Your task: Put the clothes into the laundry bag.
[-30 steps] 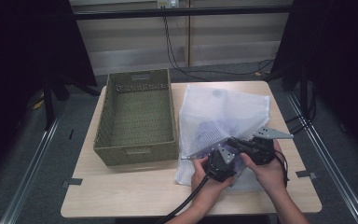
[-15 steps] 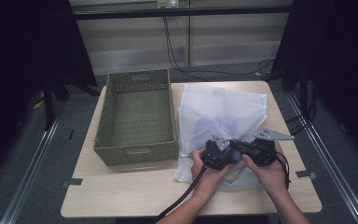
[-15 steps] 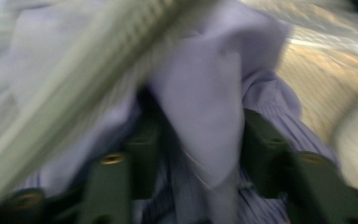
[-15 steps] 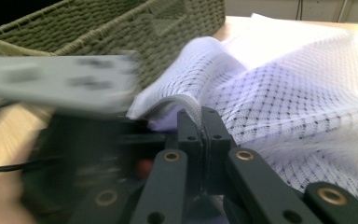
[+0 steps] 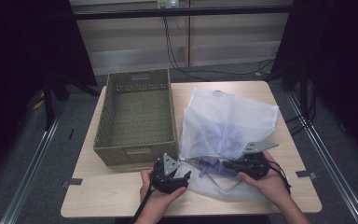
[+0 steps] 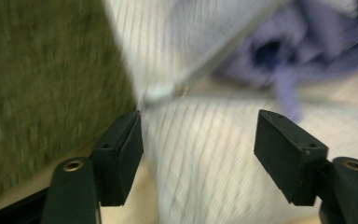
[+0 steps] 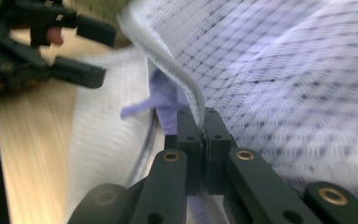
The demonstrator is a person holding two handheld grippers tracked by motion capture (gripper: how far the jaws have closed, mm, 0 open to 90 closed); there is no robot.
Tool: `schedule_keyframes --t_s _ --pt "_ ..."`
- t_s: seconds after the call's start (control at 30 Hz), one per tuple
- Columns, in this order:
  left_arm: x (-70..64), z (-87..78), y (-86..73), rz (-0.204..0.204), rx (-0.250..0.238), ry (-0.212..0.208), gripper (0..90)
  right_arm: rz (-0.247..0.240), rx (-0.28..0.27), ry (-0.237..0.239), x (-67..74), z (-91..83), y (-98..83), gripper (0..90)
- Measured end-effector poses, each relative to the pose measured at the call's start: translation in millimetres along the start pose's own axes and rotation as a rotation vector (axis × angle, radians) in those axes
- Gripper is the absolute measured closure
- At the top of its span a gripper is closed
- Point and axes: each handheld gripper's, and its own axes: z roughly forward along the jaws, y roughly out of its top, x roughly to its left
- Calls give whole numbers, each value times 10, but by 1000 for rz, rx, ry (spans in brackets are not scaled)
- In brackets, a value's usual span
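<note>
High view: white mesh laundry bag spread over the right half of the wooden table, lilac cloth showing inside it near its open lower edge. Olive woven basket at centre left, just beside the bag. Left tongs at lower centre, held in a hand coming up from the bottom edge, tips over the bag's lower left corner. Right tongs at lower right, in the other hand, tips at the bag's opening, grey three-cornered plate on top.

Left gripper view: blurred. Left tongs released, jaws having just been opening, standing wide apart at the bottom of the frame with white mesh lying beneath and between them, pads not pressing on it. Basket wall across the left of the frame, lilac cloth at upper right behind the bag's hem.

Right gripper view: right tongs clenched at lower centre, grasping the thick white hem of the laundry bag, which rises from the jaws toward upper centre. Lilac cloth just left of the jaws. Left tongs at upper left, jaws apart, above bare table.
</note>
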Motion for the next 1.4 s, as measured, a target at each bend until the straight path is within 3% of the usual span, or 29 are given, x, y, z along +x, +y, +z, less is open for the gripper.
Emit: schedule_keyframes --t_s 0.07,0.17,0.2,0.3,0.4,0.47,0.57,0.63,0.67,0.73,0.8,0.87,0.9,0.97,1.0,1.03,1.13,1.2,1.33,1.37,1.4 --pt "7 31 -22 2 26 3 380 -40 31 15 59 92 7 887" --pt "-8 52 3 0 20 6 498 -71 72 32 118 212 10 887" --pt "-3 47 5 16 26 -7 574 -80 91 25 129 254 3 887" --pt "-35 56 15 9 20 -48 866 -83 125 0 113 356 -17 887" --pt "-37 51 22 35 29 -75 895 -54 123 -27 80 388 3 890" --pt "-18 38 29 49 48 -101 897 -71 136 -85 60 392 36 891" --pt "-19 23 22 53 56 -148 899 -46 138 -195 -52 396 94 892" --pt "-3 12 22 79 63 -166 900 -33 139 -316 -214 423 148 894" --pt "3 10 14 75 61 -180 900 -18 134 -350 -281 435 166 895" --pt "39 10 3 46 57 -211 900 22 124 -492 -461 466 206 896" --pt "58 11 -20 22 43 -226 900 79 117 -546 -614 483 199 896" --pt "61 6 -38 10 35 -228 899 106 72 -515 -638 446 193 895" --pt "62 4 -43 7 33 -225 898 88 25 -458 -591 392 199 895" --pt "56 9 -49 4 24 -225 897 20 -59 -392 -402 248 226 894" --pt "55 14 -46 -2 25 -228 896 -19 -89 -333 -292 175 239 892" --pt "53 21 -43 -14 22 -227 895 -54 -95 -286 -178 121 244 891" --pt "31 38 -29 -19 23 -224 894 -132 -32 -157 64 141 184 885" --pt "6 44 -23 -8 23 -220 894 -163 36 -107 89 260 81 886" --pt "15 43 -24 -7 27 -223 894 -116 76 -42 -5 416 -68 888" --pt "15 46 -25 -9 23 -226 894 -98 76 -35 -39 417 -57 889" --pt "10 43 -22 -12 27 -219 894 -92 81 -59 -65 415 -38 889"
